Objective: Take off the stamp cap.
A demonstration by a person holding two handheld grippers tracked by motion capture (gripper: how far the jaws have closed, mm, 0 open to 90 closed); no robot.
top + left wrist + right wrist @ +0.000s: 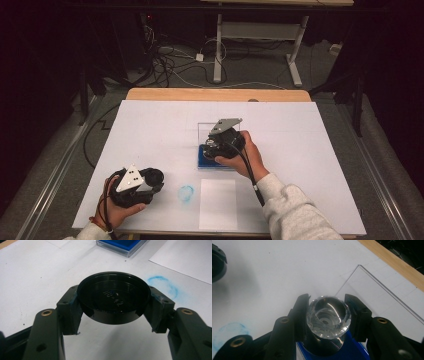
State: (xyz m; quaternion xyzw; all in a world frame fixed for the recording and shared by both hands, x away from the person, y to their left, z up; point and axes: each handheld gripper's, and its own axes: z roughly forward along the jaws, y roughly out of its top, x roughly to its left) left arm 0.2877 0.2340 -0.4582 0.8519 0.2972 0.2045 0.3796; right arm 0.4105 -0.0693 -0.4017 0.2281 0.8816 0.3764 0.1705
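A round black cap (113,298) sits hollow side up, with my left gripper (113,306) shut on its rim. In the high view this left gripper (154,180) is low over the table's front left. My right gripper (328,313) is shut on a clear faceted glass piece (328,316) with a dark round body under it. The piece stands over the blue base (355,351) of a shallow box. The right gripper (214,148) is at the table's middle, over that blue box (204,161), whose clear lid (207,131) stands open behind it.
A blue ring stain (186,194) marks the white tabletop (150,125) between the hands, next to a white paper sheet (218,204) near the front edge. The table's wooden far edge (215,94) lies beyond. Cables (170,62) and a desk frame are on the floor behind.
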